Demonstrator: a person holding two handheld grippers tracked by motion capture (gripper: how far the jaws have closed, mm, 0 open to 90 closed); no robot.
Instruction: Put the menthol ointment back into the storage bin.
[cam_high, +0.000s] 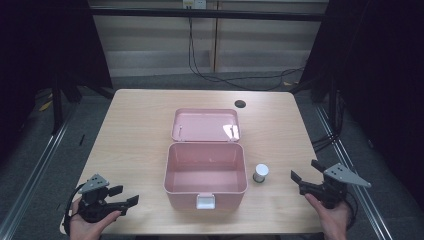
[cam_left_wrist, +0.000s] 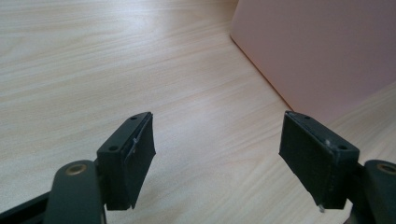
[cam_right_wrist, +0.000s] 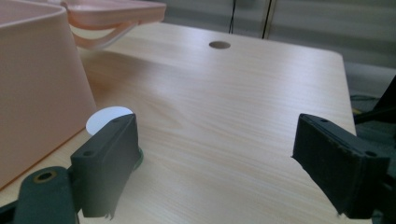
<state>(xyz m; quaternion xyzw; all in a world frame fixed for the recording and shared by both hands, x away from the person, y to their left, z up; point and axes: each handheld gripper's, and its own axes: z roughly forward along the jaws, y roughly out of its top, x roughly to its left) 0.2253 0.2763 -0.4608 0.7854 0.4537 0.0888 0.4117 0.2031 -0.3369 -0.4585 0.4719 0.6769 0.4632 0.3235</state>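
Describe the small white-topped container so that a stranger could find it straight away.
Start at the open pink plastic box in the middle of the light wooden table. Just off its right wall stands a small round container with a white lid, the one small loose thing beside the box.

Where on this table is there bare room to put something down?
The table is bare left of the pink box and right of its open lid. It is tighter between the box and the right gripper, where a small white-capped bottle stands.

Light wooden table (cam_high: 135, 125): open pink plastic box (cam_high: 205, 175) at middle near front edge; small white-lidded round jar (cam_high: 260, 173) just beside its right wall.
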